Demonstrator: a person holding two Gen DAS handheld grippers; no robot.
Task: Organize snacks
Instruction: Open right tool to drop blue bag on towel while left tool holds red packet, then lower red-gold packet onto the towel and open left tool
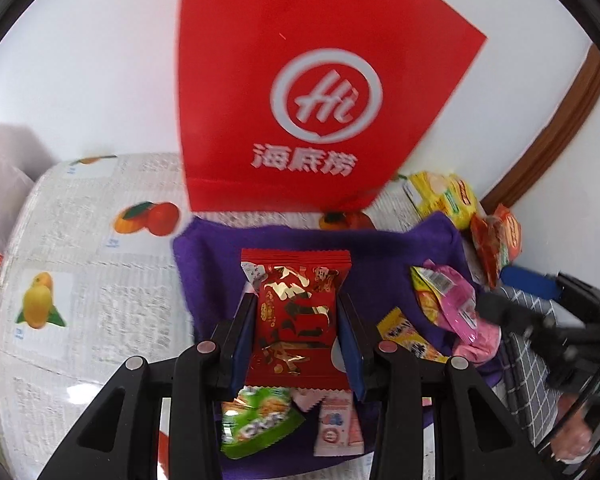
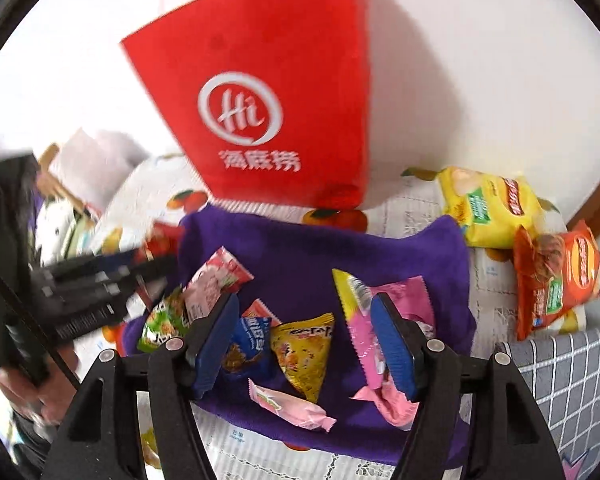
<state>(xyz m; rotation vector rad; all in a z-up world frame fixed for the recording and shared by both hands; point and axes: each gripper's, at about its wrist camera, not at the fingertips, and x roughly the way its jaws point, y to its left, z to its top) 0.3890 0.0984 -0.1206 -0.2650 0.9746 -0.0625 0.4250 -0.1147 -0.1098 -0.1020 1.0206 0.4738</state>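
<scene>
My left gripper [image 1: 296,300] is shut on a red snack packet with gold print [image 1: 300,272] and holds it above the purple cloth [image 1: 380,248], in front of the red "Hi" bag [image 1: 300,80]. Under it lie a green packet [image 1: 256,424] and a white-pink one [image 1: 336,424]. My right gripper [image 2: 305,304] stands open over the purple cloth [image 2: 300,248] with nothing between its pads. Below it lie a yellow triangular packet [image 2: 304,352], a blue packet [image 2: 248,348], a large pink packet [image 2: 404,292] and a small pink one [image 2: 288,404]. The red bag [image 2: 268,100] stands behind.
A yellow chip bag [image 2: 488,208] and an orange one [image 2: 556,280] lie to the right of the cloth. A grey checked cloth [image 2: 560,380] covers the near right. The fruit-print tablecloth [image 1: 100,280] spreads left. A white wall rises behind the bag.
</scene>
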